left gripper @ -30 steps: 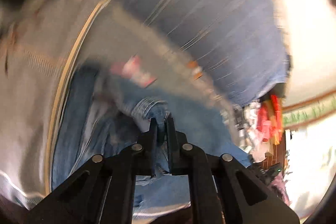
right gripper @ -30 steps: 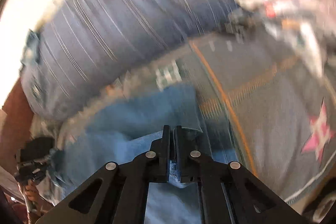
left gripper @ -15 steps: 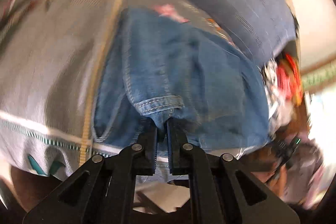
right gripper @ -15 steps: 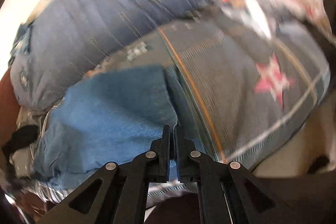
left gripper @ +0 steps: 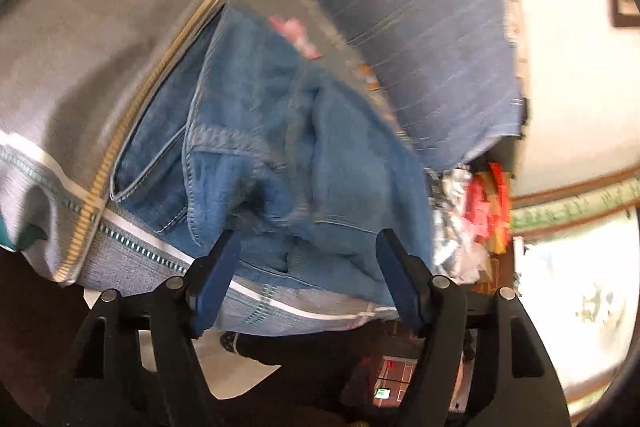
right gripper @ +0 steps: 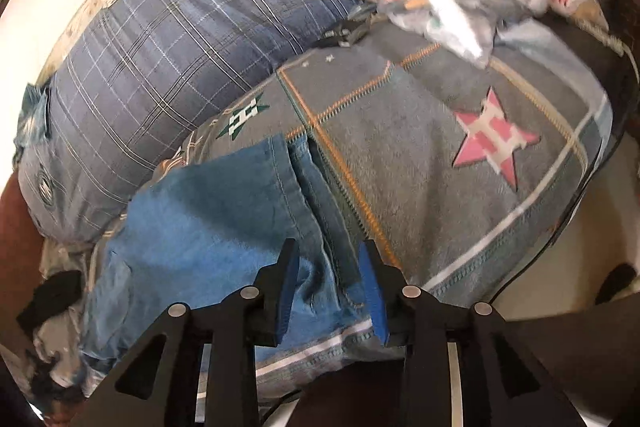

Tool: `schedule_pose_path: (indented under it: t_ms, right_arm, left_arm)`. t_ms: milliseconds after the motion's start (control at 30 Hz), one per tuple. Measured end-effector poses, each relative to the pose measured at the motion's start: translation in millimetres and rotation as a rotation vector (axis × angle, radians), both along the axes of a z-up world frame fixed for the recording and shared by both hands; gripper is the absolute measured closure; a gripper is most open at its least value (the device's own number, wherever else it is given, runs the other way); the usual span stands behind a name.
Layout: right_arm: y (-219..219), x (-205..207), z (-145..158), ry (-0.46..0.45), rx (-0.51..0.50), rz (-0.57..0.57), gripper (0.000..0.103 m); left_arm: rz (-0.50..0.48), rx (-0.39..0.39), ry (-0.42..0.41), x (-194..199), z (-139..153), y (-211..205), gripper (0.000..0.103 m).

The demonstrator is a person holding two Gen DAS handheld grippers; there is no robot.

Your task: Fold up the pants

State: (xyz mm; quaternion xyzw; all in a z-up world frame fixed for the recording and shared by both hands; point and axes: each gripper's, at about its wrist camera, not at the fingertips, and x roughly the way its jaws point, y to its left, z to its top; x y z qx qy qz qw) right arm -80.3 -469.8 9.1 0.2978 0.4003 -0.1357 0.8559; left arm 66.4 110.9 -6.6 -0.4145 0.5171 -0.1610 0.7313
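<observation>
Blue jeans (left gripper: pixel 288 155) folded, rumpled on grey blanket (right gripper: pixel 420 187), both tools apart

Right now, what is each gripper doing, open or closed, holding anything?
Left gripper: jaws open, holding nothing, above the jeans.
Right gripper: jaws open, holding nothing, jeans edge between them.

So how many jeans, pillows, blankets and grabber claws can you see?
Jeans: 1
Plaid pillow: 1
Grey star blanket: 1
Grabber claws: 2, left gripper and right gripper, both open
Total: 5
</observation>
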Motion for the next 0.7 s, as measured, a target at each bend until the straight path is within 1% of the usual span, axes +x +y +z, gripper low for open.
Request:
schedule_pose_path:
  t_ms: [67, 100, 133, 167, 200, 233, 267, 300, 333, 367, 400, 433, 467, 500, 533, 600, 633, 667, 700]
  right_arm:
    - [-2.1, -1.5, -5.0, 0.003, 0.040, -0.008, 0.069]
    - [-3.3, -2.6, -9.4, 0.007, 0.073, -0.011, 0.069]
    - [-4.2, -3.2, -12.2, 0.008, 0.089, -0.012, 0.069]
    - [-4.1, -2.6, -16.0, 0.013, 0.105, -0.013, 0.065]
    - [-4.1, -0.4, -19.0, 0.016, 0.112, -0.012, 0.063]
    - [-3.7, 1.7, -21.4, 0.018, 0.116, -0.012, 0.062]
    - [-3.2, 5.5, -24.0, 0.024, 0.122, -0.008, 0.062]
    - [-1.6, 13.1, -27.3, 0.035, 0.131, 0.000, 0.062]
    - [1.3, 17.7, -26.9, 0.029, 0.124, 0.011, 0.074]
    - [7.3, 25.3, -21.3, 0.007, 0.092, 0.051, 0.099]
    - [11.8, 29.6, -15.4, 0.001, 0.061, 0.069, 0.098]
    - [17.8, 33.0, -2.5, -0.032, 0.024, 0.081, 0.098]
    - [23.6, 32.8, 12.4, -0.083, 0.009, 0.100, 0.098]
    - [29.6, 29.9, 26.0, -0.119, -0.020, 0.114, 0.098]
    - [35.4, 26.3, 36.7, -0.141, -0.054, 0.128, 0.098]
    - [44.8, 16.8, 48.9, -0.152, -0.110, 0.157, 0.098]
    - [49.1, 10.8, 48.7, -0.137, -0.134, 0.171, 0.098]
    - [51.4, 6.9, 44.3, -0.112, -0.148, 0.179, 0.098]
    - [51.3, 2.0, 32.4, -0.069, -0.150, 0.182, 0.098]
  left_arm:
    - [0.006, -0.049, 0.074, 11.4, -20.0, -5.5, 0.033]
    - [0.005, -0.055, 0.089, 11.5, -24.0, -6.2, 0.033]
    - [0.007, -0.044, 0.096, 12.8, -25.9, -7.2, 0.033]
    - [0.006, -0.009, 0.094, 18.5, -25.7, -10.1, 0.034]
    - [0.003, 0.016, 0.092, 20.2, -25.5, -11.1, 0.035]
    - [-0.006, 0.044, 0.089, 21.5, -25.0, -13.0, 0.040]
    - [-0.011, 0.085, 0.071, 25.3, -20.7, -14.9, 0.079]
    - [-0.036, 0.159, 0.039, 34.3, -12.0, -18.0, 0.099]
    - [-0.055, 0.193, 0.025, 40.8, -6.2, -20.6, 0.100]
    - [-0.049, 0.223, 0.002, 46.9, 1.9, -18.9, 0.100]
    - [-0.024, 0.238, -0.031, 49.9, 14.9, -14.7, 0.100]
    - [-0.017, 0.239, -0.072, 50.7, 29.6, -11.1, 0.100]
    - [-0.017, 0.234, -0.121, 49.2, 45.6, -8.8, 0.100]
    - [-0.026, 0.243, -0.196, 42.4, 66.5, -6.7, 0.100]
    - [-0.040, 0.269, -0.245, 34.7, 77.6, -6.6, 0.100]
    - [-0.086, 0.334, -0.305, 18.0, 83.4, -8.2, 0.100]
    - [-0.115, 0.364, -0.311, 11.0, 78.7, -12.0, 0.100]
    - [-0.149, 0.376, -0.298, 3.2, 68.1, -12.4, 0.100]
    - [-0.184, 0.383, -0.264, -3.0, 51.0, -11.1, 0.100]
